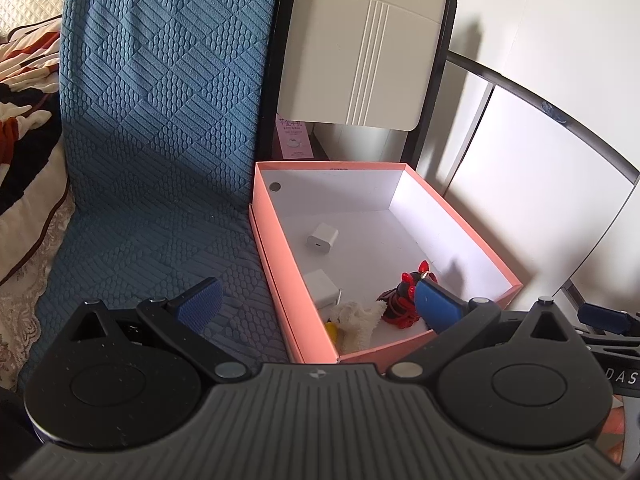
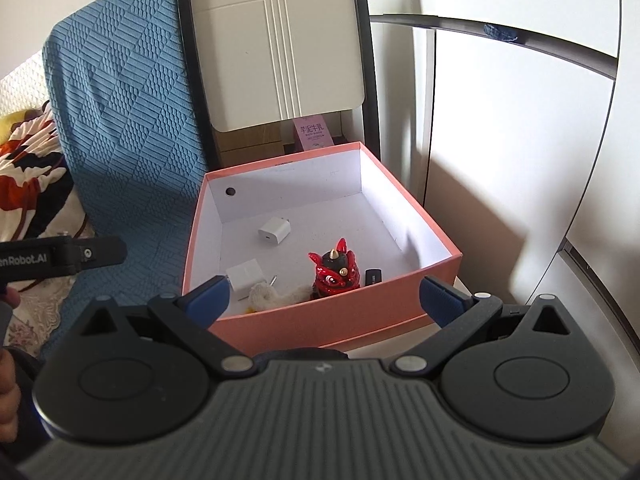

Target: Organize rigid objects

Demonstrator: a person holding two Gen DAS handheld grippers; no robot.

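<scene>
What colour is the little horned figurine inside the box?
The figurine is glossy red with black, clearest in the right wrist view, standing in the pink box.

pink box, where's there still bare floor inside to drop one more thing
The far right part of the pink box floor is bare, from the back wall down toward the right wall. The near edge is crowded: white cube charger, fluffy white toy, red lion figurine, small black item. A second charger lies mid-left.
</scene>
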